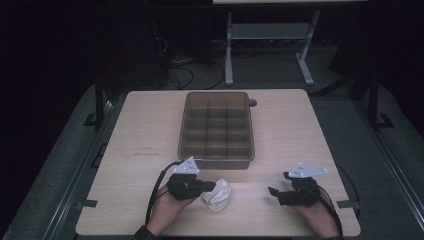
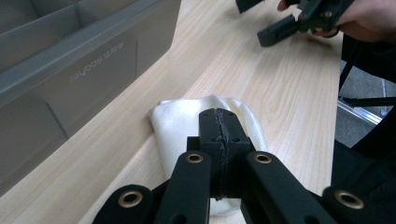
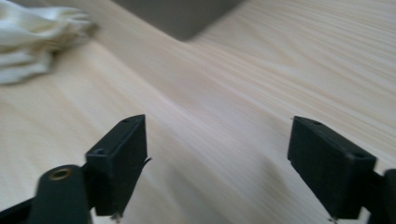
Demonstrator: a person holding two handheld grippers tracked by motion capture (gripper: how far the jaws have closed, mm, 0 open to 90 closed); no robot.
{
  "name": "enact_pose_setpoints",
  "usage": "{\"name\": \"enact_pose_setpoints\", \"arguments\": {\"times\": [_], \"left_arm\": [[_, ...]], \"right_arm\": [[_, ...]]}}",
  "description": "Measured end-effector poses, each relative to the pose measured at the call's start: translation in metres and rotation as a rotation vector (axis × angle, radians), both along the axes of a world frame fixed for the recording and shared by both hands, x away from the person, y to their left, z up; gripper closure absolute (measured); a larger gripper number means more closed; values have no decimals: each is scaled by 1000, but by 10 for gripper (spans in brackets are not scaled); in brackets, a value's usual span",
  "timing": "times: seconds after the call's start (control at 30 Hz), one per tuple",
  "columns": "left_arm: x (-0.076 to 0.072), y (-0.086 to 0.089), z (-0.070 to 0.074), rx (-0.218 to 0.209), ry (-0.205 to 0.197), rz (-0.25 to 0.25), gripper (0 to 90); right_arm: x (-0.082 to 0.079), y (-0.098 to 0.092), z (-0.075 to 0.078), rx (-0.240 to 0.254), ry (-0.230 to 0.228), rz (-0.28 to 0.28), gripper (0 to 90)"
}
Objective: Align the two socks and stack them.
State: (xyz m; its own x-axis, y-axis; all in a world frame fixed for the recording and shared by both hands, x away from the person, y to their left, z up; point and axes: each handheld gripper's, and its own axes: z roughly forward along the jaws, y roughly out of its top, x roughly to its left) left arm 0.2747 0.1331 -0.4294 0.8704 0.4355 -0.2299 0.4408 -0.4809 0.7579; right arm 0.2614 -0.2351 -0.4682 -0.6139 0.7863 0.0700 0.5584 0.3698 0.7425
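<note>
A crumpled white cloth [image 1: 217, 194] lies on the wooden table [image 1: 145, 130] near its front edge, just in front of the bin. My left gripper [image 1: 212, 186] points right with its tips at the cloth's left side. In the left gripper view its jaws [image 2: 218, 114] are pressed flat together over the cloth [image 2: 182, 116], and no fold shows between them. My right gripper [image 1: 279, 183] stands to the right of the cloth, well apart from it, pointing left. Its jaws [image 3: 219, 140] are wide apart over bare wood, with the cloth [image 3: 28, 42] far off at upper left.
A grey plastic bin [image 1: 216, 161] with several divided compartments stands at the table's middle, close behind the cloth and left gripper. Its front wall [image 2: 70, 79] runs along the left gripper's left. Bare wood lies on both sides of the bin. Dark floor, cables and a table frame lie beyond.
</note>
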Motion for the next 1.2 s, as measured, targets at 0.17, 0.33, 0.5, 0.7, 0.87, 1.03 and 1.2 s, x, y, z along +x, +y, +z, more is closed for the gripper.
{"name": "enact_pose_setpoints", "arguments": {"times": [0.17,0.33,0.5,0.7,0.87,1.03,1.2], "left_arm": [[0,-11,-5,15,9,-18,900],[-5,-22,-4,29,-4,-53,900],[-12,-32,-9,59,-17,-81,900],[-17,-44,-19,123,-27,-108,900],[-18,-50,-26,137,-24,-113,900],[-17,-43,-17,103,-28,-96,864],[-10,-25,-7,69,-48,-37,735]], "right_arm": [[2,-19,-4,-25,-8,-82,142],[5,-22,-6,-34,-7,-101,141],[6,-16,-11,-54,13,-85,140],[6,-15,-13,-55,9,-82,135],[6,-15,-14,-52,3,-82,128],[7,-15,-14,-55,3,-76,118],[7,-15,-14,-57,2,-76,117]]}}
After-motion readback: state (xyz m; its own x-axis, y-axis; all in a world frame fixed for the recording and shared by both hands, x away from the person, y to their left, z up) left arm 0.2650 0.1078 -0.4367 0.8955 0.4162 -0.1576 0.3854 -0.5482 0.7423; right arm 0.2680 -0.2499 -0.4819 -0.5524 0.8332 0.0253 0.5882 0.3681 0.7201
